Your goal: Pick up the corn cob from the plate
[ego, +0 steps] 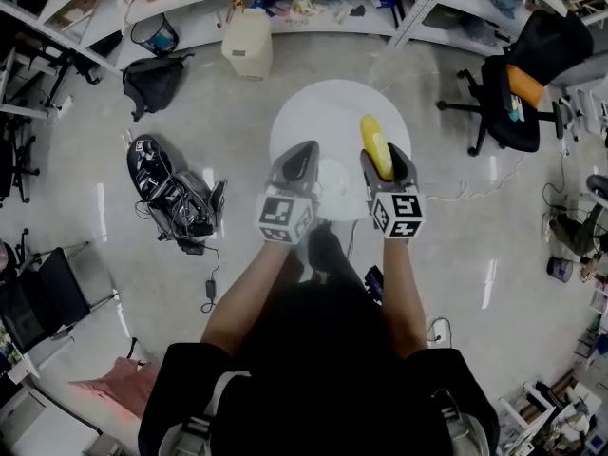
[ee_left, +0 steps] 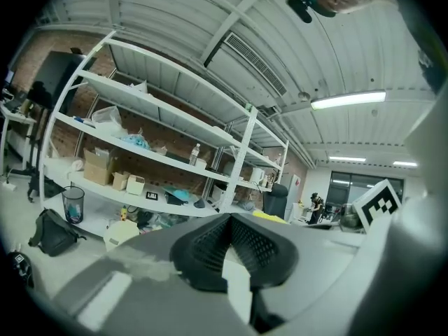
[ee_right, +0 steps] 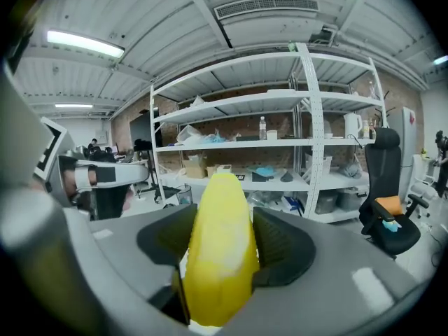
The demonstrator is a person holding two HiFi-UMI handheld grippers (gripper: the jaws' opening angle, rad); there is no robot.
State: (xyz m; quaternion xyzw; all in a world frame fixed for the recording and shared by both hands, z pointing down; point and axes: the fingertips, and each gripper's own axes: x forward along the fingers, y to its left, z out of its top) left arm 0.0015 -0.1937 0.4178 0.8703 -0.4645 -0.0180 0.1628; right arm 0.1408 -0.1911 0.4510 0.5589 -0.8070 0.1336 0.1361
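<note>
The round white worktop [ego: 328,112] stands on a grey shiny floor [ego: 475,255]. On it lies 1 small white plate [ego: 337,193], seen between the 2 grippers. The right gripper [ee_right: 222,212] is clenched on the yellow corn cob [ee_right: 220,257], which is held in the air, apart from the plate. The left gripper [ee_left: 229,224] has its jaws pressed together with nothing between them. Around are long white metal shelves [ee_right: 308,187] before a brick wall, 1 black office chair [ego: 513,93] and 1 black backpack [ego: 152,82] on the floor.
</note>
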